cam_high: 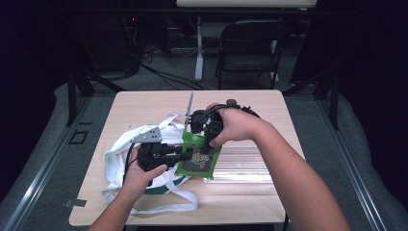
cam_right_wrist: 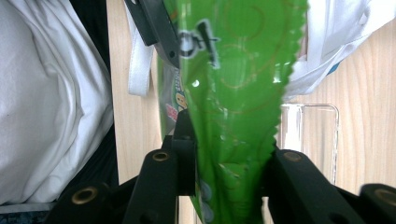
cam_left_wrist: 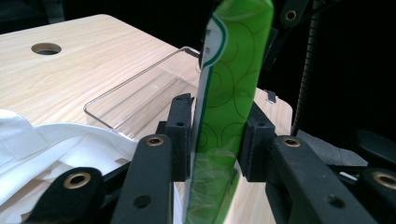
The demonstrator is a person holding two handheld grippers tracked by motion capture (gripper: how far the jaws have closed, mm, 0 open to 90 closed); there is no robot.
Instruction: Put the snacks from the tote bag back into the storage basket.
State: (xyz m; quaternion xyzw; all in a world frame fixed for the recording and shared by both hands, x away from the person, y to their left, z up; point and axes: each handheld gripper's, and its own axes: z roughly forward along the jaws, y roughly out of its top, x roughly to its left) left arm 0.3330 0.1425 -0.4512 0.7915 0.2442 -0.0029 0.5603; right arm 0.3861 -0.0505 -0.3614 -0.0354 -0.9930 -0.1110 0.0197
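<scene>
both grippers are clamped on the same green snack packet point(cam_high: 198, 159): the left gripper point(cam_left_wrist: 217, 135) pinches it between its two black pads, the film standing edge-on between the jaws, and the right gripper point(cam_right_wrist: 229, 158) is closed on the packet's crimped, zigzag-cut end. in the high view the left gripper point(cam_high: 166, 153) meets the packet from its left side and the right gripper point(cam_high: 204, 127) from its far end, holding it above the near middle of the wooden table point(cam_high: 144, 103). a clear plastic tray point(cam_high: 243, 166) lies just right of and partly under the packet, and a white cloth bag point(cam_high: 120, 156) lies crumpled under the left hand point(cam_high: 142, 174).

Green packet's point(cam_right_wrist: 233, 93) print blurred, its ends cut off.
</scene>
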